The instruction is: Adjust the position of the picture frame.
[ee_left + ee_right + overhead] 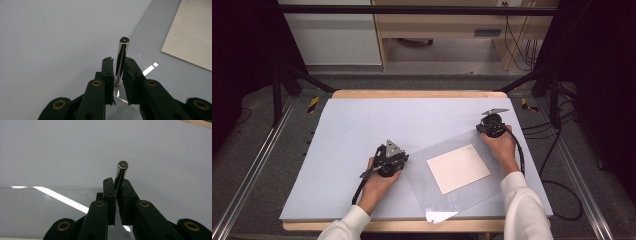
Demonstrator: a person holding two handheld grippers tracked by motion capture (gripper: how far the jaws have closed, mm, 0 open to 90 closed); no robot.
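Left tool [119, 65] clamped on an upright metal pin [121, 58] at the clear sheet's [447, 197] near-left corner, right tool [117, 185] clamped on a second metal pin [121, 173] at the sheet's far edge, cream card [458, 168] lying on the sheet, pale grey surface [362, 125] beneath.

white sleeves [524, 210], black jaws, brass screws [59, 104]

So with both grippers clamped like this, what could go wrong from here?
Each gripper pinches a thin metal pin: left gripper holds left pin, right gripper holds right pin. Smooth pins could slip or tilt. Both stand at the clear sheet, so uneven pulling might skew it and shift the card.
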